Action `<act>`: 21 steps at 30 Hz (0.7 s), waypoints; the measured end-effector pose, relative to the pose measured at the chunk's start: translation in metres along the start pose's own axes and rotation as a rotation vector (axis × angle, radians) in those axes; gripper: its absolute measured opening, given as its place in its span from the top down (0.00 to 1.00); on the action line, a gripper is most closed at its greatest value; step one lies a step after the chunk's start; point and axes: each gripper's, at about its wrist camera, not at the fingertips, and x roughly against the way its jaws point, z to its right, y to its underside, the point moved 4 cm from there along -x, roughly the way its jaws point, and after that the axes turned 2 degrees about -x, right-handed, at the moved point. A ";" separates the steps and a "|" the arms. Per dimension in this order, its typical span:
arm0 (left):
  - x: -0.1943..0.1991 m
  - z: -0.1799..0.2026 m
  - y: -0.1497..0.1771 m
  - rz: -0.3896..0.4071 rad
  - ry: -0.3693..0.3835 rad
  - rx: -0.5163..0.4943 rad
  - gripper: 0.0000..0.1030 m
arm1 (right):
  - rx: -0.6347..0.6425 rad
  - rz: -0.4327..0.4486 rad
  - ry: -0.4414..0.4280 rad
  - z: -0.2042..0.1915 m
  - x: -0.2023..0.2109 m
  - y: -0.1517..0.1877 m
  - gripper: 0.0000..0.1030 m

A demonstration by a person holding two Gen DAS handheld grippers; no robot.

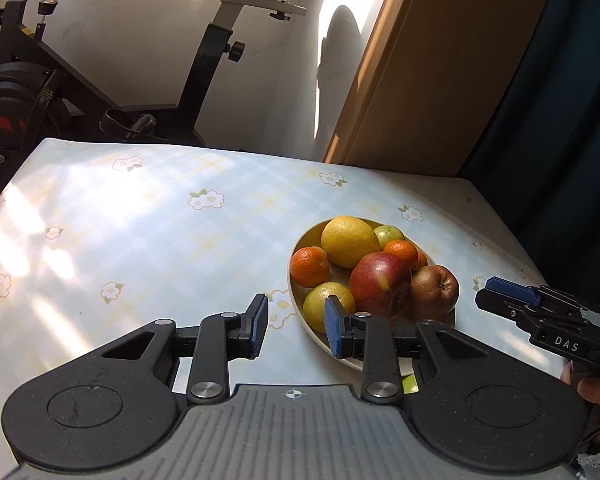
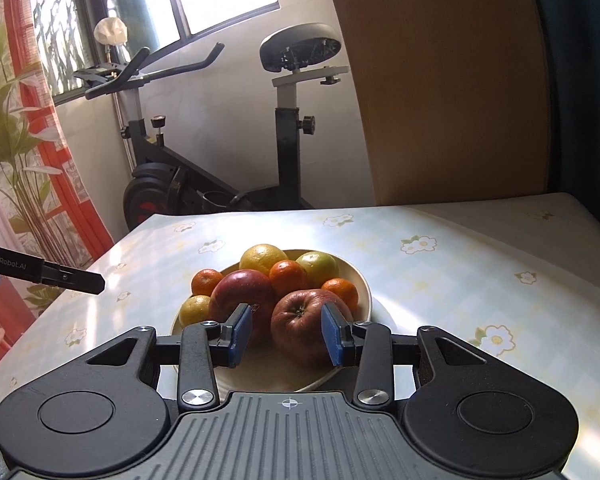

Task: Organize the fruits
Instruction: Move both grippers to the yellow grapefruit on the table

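A cream bowl (image 1: 296, 300) (image 2: 360, 280) on the table holds several fruits: a yellow lemon (image 1: 350, 241) (image 2: 263, 258), oranges (image 1: 310, 266) (image 2: 288, 278), green fruits (image 1: 328, 302) (image 2: 318, 266), a red apple (image 1: 380, 282) (image 2: 240, 292) and a brownish apple (image 1: 434, 290) (image 2: 304, 324). My left gripper (image 1: 296, 326) is open and empty, at the bowl's near left rim. My right gripper (image 2: 286, 334) is open, just in front of the brownish apple, its jaws apart at the apple's sides without clear contact. It also shows in the left wrist view (image 1: 512, 294).
The table has a pale floral checked cloth (image 1: 140, 232) (image 2: 480, 272). An exercise bike (image 1: 40, 80) (image 2: 220, 160) stands beyond the far edge. A wooden panel (image 1: 420, 80) (image 2: 440, 80) and a dark blue curtain (image 1: 560, 120) stand at the right.
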 end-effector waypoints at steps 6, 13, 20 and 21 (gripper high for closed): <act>0.022 -0.007 0.022 0.004 -0.024 0.017 0.69 | 0.015 -0.023 -0.023 -0.022 0.007 0.018 0.65; 0.037 -0.015 0.059 -0.030 -0.017 0.049 0.69 | 0.075 -0.070 -0.062 -0.057 0.008 0.047 0.65; 0.042 -0.021 0.091 -0.062 -0.007 0.068 0.69 | 0.095 -0.121 -0.104 -0.084 0.012 0.072 0.65; 0.043 -0.021 0.095 -0.066 -0.004 0.072 0.69 | 0.092 -0.127 -0.109 -0.086 0.013 0.074 0.65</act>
